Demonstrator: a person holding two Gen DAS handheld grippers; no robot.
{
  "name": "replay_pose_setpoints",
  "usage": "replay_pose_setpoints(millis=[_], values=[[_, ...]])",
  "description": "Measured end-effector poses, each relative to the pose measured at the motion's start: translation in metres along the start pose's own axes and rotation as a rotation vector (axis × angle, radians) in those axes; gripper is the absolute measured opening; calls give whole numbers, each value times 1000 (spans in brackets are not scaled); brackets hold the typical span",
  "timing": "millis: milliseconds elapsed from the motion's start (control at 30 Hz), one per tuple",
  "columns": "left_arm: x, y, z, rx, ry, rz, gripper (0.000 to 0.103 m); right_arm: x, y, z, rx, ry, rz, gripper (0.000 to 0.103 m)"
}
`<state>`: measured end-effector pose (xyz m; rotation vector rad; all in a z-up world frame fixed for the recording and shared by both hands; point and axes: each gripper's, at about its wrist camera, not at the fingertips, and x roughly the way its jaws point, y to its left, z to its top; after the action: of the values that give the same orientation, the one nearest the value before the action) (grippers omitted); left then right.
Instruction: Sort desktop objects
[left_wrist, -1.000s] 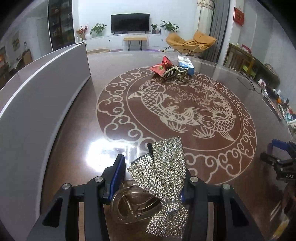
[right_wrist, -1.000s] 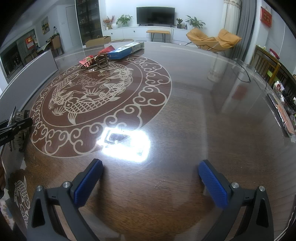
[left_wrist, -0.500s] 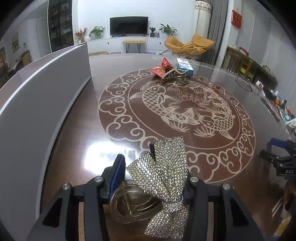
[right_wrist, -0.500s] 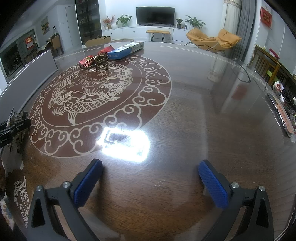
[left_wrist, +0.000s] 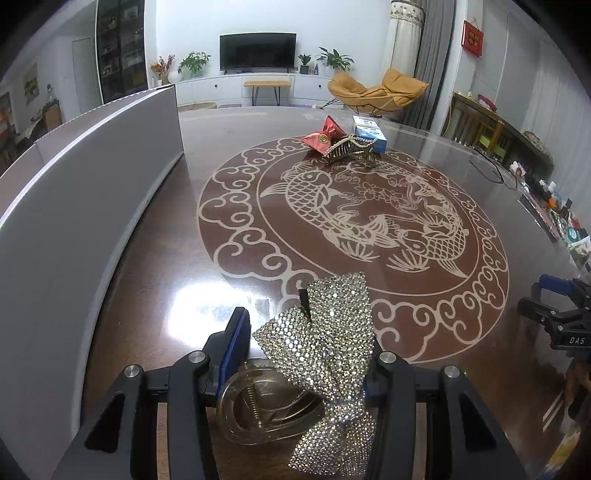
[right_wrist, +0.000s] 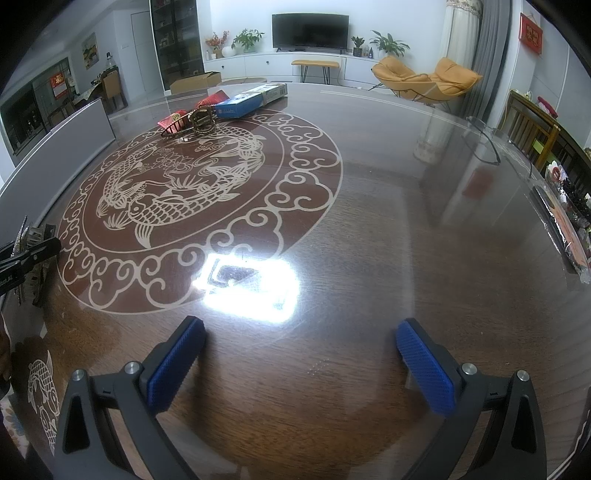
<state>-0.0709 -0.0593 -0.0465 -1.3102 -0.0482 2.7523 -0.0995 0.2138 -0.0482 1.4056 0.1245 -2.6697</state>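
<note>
Left gripper low in view, blue pads squeezing sparkly bow hair clip. Clear clip part with spring sits under bow. Big shiny brown table with fish picture in round pattern. Far side: red pouch, gold claw clip, blue box, all close together. Grey board stands along left. Right gripper peeks in at right edge.

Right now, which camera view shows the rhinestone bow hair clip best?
The left wrist view: the rhinestone bow hair clip fills the foreground, held between the left gripper jaws. The right wrist view shows only a sliver of it at the left edge.
</note>
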Motion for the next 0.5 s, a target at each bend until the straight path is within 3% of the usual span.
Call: replay_pose_setpoints(millis=[500], values=[[-1,1,-1,-2,-1,-4,48,0,0,0,0,0,0,103]])
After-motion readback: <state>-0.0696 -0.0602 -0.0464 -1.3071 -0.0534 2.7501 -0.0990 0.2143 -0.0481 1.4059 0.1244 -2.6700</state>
